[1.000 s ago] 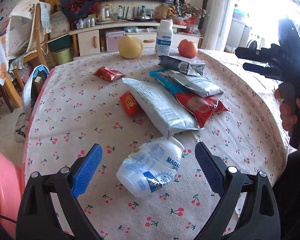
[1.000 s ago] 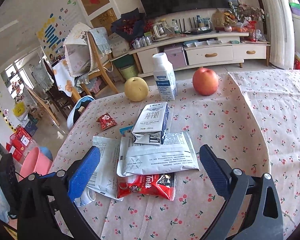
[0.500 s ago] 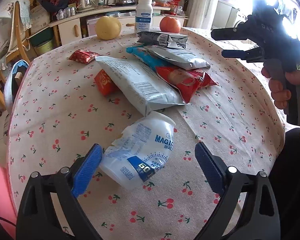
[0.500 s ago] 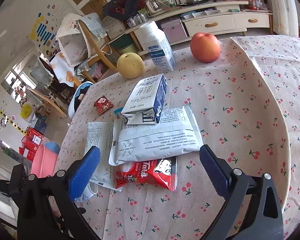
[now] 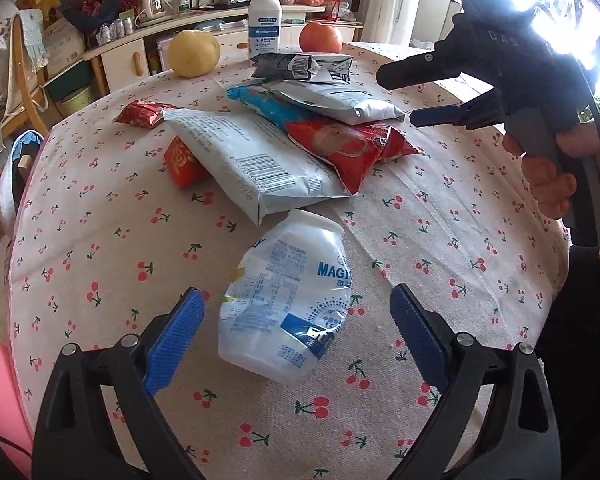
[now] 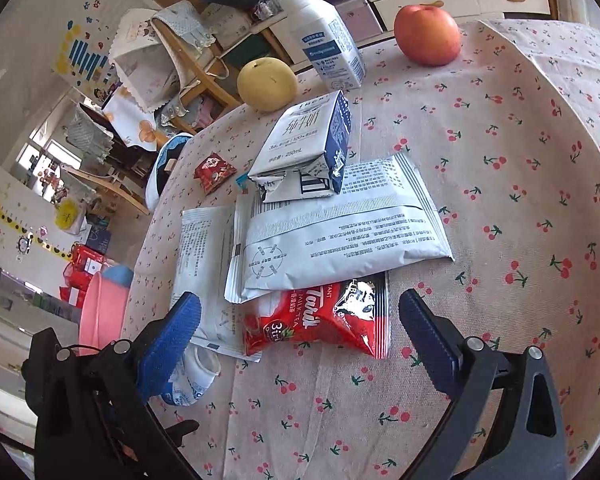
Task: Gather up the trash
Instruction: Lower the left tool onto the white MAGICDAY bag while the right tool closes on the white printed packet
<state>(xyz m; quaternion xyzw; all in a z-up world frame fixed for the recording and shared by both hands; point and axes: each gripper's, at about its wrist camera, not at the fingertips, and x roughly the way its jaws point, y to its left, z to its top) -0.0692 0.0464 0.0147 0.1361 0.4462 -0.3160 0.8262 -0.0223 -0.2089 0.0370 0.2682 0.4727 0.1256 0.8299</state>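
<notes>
Left wrist view gave us our left tool [image 5: 296, 312] spread wide and empty, its blue pads either side of the crushed white plastic bottle [image 5: 290, 300] lying on the cherry-print worktop [image 5: 480, 240], touching neither. Beyond the bottle lay overlapping wrappers: a grey pouch [image 5: 252, 164] and a red snack bag [image 6: 320, 324]. Our right tool [image 6: 300, 316] hung released above that red bag, gripping nothing.

Round table [image 5: 80, 216] under a cherry-print cloth

Crushed plastic bottle [image 5: 292, 300] lies between the left gripper's [image 5: 296, 320] fingers; beyond it, piled wrappers [image 5: 256, 160], a flattened carton [image 6: 304, 148], pear [image 5: 194, 53], apple [image 5: 321, 38] and upright bottle [image 5: 264, 24].
</notes>
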